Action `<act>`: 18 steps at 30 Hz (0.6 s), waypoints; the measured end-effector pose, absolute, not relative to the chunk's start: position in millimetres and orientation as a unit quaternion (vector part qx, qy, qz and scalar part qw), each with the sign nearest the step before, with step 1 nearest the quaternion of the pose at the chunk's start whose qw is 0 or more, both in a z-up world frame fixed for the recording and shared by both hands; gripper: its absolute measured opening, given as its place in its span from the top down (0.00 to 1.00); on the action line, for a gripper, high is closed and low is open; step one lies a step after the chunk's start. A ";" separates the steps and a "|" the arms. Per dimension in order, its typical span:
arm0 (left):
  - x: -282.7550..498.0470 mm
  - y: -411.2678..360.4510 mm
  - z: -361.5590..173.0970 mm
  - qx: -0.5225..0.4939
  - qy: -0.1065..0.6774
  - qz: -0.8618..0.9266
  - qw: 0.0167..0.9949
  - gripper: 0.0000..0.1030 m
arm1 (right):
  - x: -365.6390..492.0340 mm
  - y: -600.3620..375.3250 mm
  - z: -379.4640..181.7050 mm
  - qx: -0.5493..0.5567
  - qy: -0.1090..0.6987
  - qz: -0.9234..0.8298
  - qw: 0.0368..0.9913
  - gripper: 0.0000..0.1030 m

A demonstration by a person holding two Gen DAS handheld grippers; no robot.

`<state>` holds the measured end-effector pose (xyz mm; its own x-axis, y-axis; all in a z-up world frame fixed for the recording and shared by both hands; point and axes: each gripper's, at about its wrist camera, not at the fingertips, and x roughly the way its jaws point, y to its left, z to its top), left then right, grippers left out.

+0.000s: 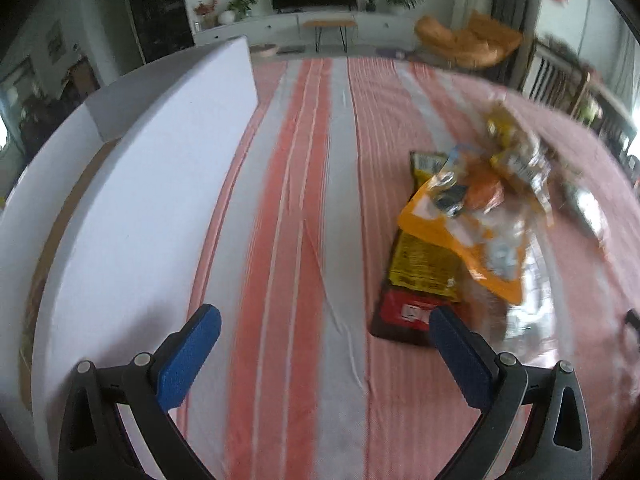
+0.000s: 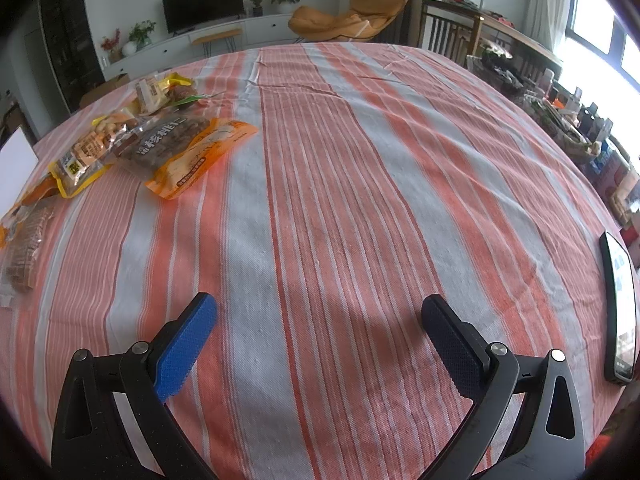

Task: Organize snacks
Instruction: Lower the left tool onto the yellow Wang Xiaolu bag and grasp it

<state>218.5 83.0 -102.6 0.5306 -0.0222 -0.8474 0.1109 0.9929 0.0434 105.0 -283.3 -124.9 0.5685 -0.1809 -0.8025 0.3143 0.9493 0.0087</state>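
Observation:
Several snack bags lie in a loose pile on the striped tablecloth. In the left wrist view an orange bag (image 1: 460, 236) overlaps a yellow and red bag (image 1: 420, 284), with more blurred packets (image 1: 516, 156) behind. My left gripper (image 1: 326, 316) is open above the cloth, the pile just ahead of its right finger. In the right wrist view the pile sits far left: an orange walnut bag (image 2: 188, 152), a yellow nut bag (image 2: 88, 152) and a clear packet (image 2: 24, 248). My right gripper (image 2: 320, 304) is open over bare cloth, holding nothing.
A white open box (image 1: 152, 184) stands at the left in the left wrist view, its corner (image 2: 16, 160) showing in the right wrist view. A phone (image 2: 620, 312) lies by the table's right edge. Chairs and a cluttered shelf stand beyond the table.

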 end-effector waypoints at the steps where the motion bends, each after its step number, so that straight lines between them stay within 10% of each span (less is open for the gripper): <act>1: 223.1 78.1 -106.1 0.059 0.486 -0.043 0.871 0.00 | 105.0 -283.3 -124.9 0.075 0.443 -0.140 0.882 0.00; 13: 266.6 12.4 -126.8 0.075 0.490 -0.125 0.859 0.04 | 105.1 -283.0 -124.8 0.075 0.443 -0.141 0.882 0.00; 15: 267.6 15.4 -123.6 0.066 0.475 -0.127 0.868 0.37 | 104.9 -283.1 -124.8 0.075 0.443 -0.141 0.882 0.00; 18: 259.6 29.7 -118.3 0.052 0.484 -0.105 0.867 0.50 | 104.9 -283.0 -124.6 0.075 0.443 -0.141 0.882 0.00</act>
